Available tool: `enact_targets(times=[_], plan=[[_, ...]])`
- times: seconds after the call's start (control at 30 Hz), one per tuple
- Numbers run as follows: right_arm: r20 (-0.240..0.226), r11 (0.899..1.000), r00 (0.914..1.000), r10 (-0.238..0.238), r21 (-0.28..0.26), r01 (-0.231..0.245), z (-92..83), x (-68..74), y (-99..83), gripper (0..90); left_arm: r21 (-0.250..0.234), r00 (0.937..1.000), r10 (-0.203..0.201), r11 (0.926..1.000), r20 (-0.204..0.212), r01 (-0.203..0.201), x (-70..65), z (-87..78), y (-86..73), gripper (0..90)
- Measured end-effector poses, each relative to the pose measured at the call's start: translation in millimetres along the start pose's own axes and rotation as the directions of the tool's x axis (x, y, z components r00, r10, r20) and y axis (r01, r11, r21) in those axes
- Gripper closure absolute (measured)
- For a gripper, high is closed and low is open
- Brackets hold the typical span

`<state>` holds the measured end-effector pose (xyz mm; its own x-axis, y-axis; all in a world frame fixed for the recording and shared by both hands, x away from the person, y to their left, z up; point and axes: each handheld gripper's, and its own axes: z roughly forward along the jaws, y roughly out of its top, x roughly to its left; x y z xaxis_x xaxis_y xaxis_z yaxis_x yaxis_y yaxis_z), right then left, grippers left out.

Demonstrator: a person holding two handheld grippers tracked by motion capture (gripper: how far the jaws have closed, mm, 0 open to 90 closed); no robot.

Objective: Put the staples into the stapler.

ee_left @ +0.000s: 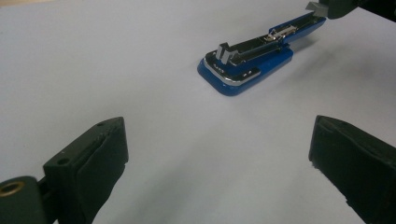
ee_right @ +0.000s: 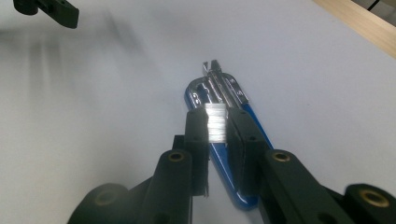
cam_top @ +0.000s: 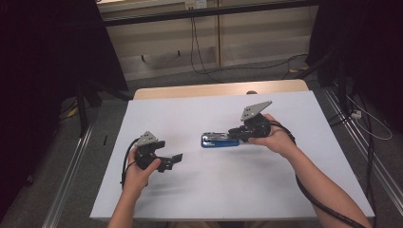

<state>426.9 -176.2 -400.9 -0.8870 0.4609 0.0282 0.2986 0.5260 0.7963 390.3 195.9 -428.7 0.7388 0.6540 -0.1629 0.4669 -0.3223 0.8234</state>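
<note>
Stapler (ee_right: 219,140), lid open, lies mid-table with the right gripper (ee_right: 216,122) above its rear, jaws pinched on what looks like a staple strip (ee_right: 215,122). Loading seems left to do. The left gripper (ee_left: 219,154) waits apart from the stapler, wide open and empty.

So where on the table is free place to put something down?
Free: the white sheet between both forearms, and its far strip behind the stapler. Crowded: around the stapler, where the right gripper holds a strip of staples.
</note>
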Motion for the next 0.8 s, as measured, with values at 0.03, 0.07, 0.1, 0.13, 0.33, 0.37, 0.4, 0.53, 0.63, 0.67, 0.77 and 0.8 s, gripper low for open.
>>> enact_targets(times=[0.03,0.07,0.1,0.13,0.33,0.37,0.4,0.53,0.63,0.67,0.77,0.8], plan=[[-0.001,1.000,1.0000,-0.004,0.001,0.004,1.0,-0.3,0.5,79.1,-0.001,1.0000,-0.002,1.0000,0.000,0.002,-0.3,-0.4,-0.8,4.8],[-0.005,1.000,1.0000,-0.007,0.004,0.007,2.1,-0.7,1.0,79.1,0.002,1.0000,0.002,1.0000,0.000,-0.002,0.0,-1.1,-1.4,4.7],[-0.006,1.000,0.9999,-0.011,0.006,0.011,3.2,-1.3,1.3,79.1,0.004,1.0000,0.004,1.0000,-0.003,-0.004,0.0,-1.7,-2.1,4.8],[-0.007,1.000,0.9999,-0.009,0.006,0.009,4.2,-1.9,1.7,79.1,0.005,1.0000,0.000,1.0000,-0.003,0.000,-0.1,-2.4,-2.9,4.7],[-0.020,1.000,0.9996,-0.018,0.007,0.018,8.5,-5.8,4.8,79.1,0.009,0.9999,-0.001,1.0000,-0.015,0.001,1.1,-6.5,-6.9,4.8],[-0.021,1.000,0.9996,-0.021,0.007,0.021,9.0,-6.4,5.4,79.1,0.008,0.9999,0.002,1.0000,-0.015,-0.002,1.4,-7.0,-7.5,4.8],[-0.023,1.000,0.9994,-0.024,0.007,0.025,9.8,-6.8,5.9,79.1,0.009,0.9999,-0.001,1.0000,-0.014,0.001,1.2,-7.6,-8.2,4.8],[-0.027,0.999,0.9992,-0.030,0.009,0.031,12.6,-7.3,6.7,79.1,0.014,0.9998,-0.001,0.9999,-0.018,0.001,0.1,-9.6,-9.6,4.8],[-0.037,0.999,0.9987,-0.033,0.008,0.034,14.8,-8.8,6.5,79.1,0.009,0.9998,0.000,1.0000,-0.017,0.000,0.1,-11.2,-11.1,4.7],[-0.037,0.999,0.9988,-0.033,0.011,0.034,15.7,-9.3,6.5,79.1,0.014,0.9998,0.002,0.9999,-0.022,-0.002,0.4,-11.7,-11.4,4.8],[-0.039,0.999,0.9984,-0.042,0.020,0.042,17.9,-11.6,6.4,79.1,0.010,0.9998,-0.001,0.9999,-0.021,0.001,0.2,-12.3,-12.6,4.8],[-0.046,0.999,0.9980,-0.044,0.022,0.045,18.6,-12.3,6.5,79.1,0.007,0.9998,-0.002,1.0000,-0.021,0.002,0.0,-12.7,-12.7,4.8]])
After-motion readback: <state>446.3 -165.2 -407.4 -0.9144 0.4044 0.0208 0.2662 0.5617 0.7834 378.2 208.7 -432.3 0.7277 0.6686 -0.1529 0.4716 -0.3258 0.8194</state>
